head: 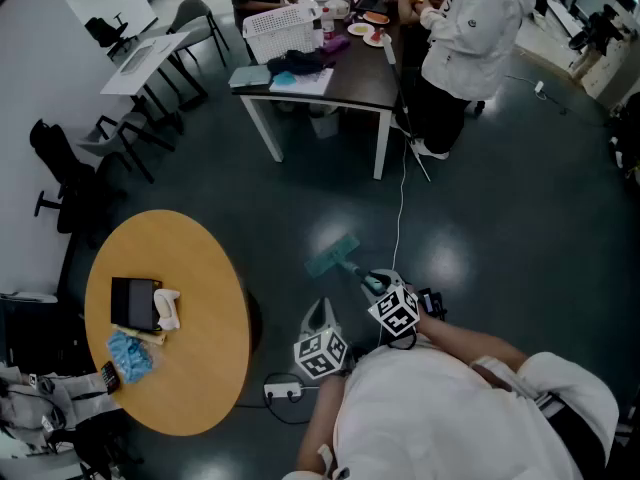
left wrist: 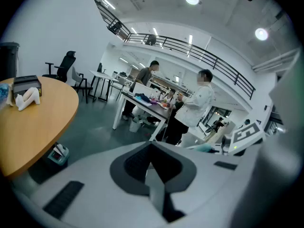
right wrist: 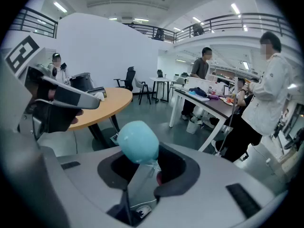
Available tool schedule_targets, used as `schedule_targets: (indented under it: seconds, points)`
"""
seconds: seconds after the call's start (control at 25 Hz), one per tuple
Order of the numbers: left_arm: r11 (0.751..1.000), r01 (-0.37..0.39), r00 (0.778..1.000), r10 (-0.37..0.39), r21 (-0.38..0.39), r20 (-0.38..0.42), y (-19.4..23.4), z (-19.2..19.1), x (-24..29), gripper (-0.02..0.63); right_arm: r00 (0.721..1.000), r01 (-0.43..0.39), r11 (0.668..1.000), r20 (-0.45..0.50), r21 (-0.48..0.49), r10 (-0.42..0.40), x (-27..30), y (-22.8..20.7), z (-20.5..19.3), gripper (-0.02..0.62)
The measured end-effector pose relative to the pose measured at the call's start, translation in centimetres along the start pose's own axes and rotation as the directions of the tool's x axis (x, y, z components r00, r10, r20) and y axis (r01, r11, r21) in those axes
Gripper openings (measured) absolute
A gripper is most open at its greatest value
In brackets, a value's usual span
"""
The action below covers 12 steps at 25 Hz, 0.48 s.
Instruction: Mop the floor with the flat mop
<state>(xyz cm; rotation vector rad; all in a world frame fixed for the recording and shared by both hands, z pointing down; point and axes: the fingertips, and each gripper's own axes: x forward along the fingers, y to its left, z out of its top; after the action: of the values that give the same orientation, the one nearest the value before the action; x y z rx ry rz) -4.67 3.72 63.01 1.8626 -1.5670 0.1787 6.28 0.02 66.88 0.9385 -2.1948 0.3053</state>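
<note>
The flat mop's teal head [head: 332,256] lies on the dark floor in front of me. Its thin handle [head: 362,276] runs back to my right gripper [head: 378,284]. In the right gripper view the handle's rounded teal end [right wrist: 137,141] sticks up between the jaws, and the right gripper [right wrist: 142,174] is shut on the pole below it. My left gripper [head: 320,308] hangs just left of the handle, jaws together with nothing in them. In the left gripper view the left gripper [left wrist: 153,169] is shut, and the right gripper's marker cube [left wrist: 245,135] shows to its right.
A round wooden table [head: 190,368] stands close on my left with a black box [head: 134,303] and a blue cloth [head: 129,356] on it. A power strip [head: 283,392] lies by my feet and a white cable [head: 402,203] crosses the floor. Ahead stand a dark table [head: 345,83], a person in white [head: 470,28] and chairs [head: 70,183].
</note>
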Motion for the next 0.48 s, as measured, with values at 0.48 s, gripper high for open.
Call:
schedule_targets:
  seconds: [0.48]
  points:
    - [0.999,-0.007,1.0,0.007,0.043,0.006,-0.24,0.1,0.03,0.005,1.0,-0.003,1.0,0.001,0.006,0.003,-0.02,-0.09,-0.46,0.114]
